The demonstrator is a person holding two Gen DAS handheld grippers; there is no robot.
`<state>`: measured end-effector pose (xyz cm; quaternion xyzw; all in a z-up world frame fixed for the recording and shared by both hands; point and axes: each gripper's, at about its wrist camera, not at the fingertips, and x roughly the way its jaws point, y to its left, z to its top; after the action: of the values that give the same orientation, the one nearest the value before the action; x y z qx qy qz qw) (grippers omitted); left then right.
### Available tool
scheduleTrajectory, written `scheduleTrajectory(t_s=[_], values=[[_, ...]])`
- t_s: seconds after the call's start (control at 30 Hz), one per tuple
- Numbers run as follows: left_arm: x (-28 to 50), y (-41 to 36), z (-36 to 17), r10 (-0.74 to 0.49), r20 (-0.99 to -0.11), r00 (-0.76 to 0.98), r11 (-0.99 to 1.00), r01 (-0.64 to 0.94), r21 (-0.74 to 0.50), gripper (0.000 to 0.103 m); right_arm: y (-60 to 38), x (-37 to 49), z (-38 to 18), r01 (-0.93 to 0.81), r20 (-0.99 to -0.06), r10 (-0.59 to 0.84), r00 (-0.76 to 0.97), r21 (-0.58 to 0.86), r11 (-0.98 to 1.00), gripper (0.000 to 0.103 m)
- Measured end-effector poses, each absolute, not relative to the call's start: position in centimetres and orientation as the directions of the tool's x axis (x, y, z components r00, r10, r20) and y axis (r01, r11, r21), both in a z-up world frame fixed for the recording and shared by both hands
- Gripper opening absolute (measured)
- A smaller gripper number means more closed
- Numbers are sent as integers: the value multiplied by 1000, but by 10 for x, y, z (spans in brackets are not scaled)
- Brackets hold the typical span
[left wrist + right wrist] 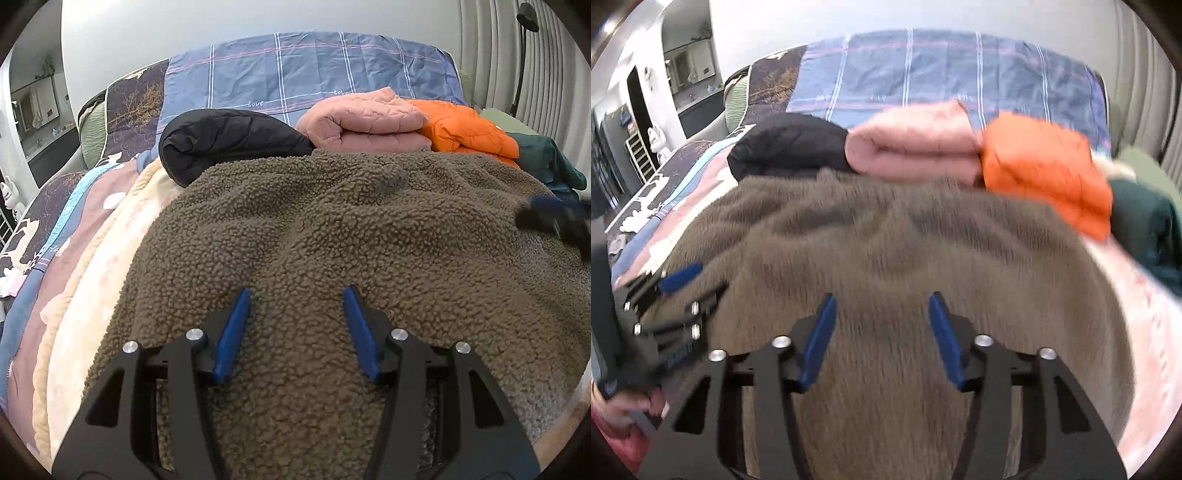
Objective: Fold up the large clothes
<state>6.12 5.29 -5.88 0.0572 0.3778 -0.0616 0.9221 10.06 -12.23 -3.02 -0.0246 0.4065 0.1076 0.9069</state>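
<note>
A large brown fleece garment lies spread on the bed and fills both views. My left gripper is open just above its near part, holding nothing. My right gripper is open above the fleece too, holding nothing; the right wrist view is motion-blurred. The right gripper also shows blurred at the far right of the left wrist view. The left gripper shows at the left edge of the right wrist view.
Behind the fleece lie a folded black jacket, a folded pink quilted garment, an orange puffer and a dark green garment. A blue plaid pillow is at the headboard. The bed's left edge drops off.
</note>
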Motion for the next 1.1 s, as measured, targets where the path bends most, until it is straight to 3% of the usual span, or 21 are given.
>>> scheduleTrajectory(t_s=[0.1, 0.23, 0.3, 1.1], values=[[61, 55, -59, -79, -702, 708, 986, 159, 50, 54, -105, 122, -28, -249, -747, 204, 633, 53, 967, 47], [60, 64, -61, -133, -692, 709, 985, 173, -12, 54, -101, 165, -93, -241, -861, 235, 452, 136, 961, 53], [60, 68, -63, -156, -686, 711, 983, 176, -41, 55, -108, 170, -100, -230, -843, 274, 462, 184, 956, 53], [58, 69, -67, -151, -665, 732, 985, 165, -41, 56, -96, 148, -98, -230, -804, 183, 567, 58, 971, 57]])
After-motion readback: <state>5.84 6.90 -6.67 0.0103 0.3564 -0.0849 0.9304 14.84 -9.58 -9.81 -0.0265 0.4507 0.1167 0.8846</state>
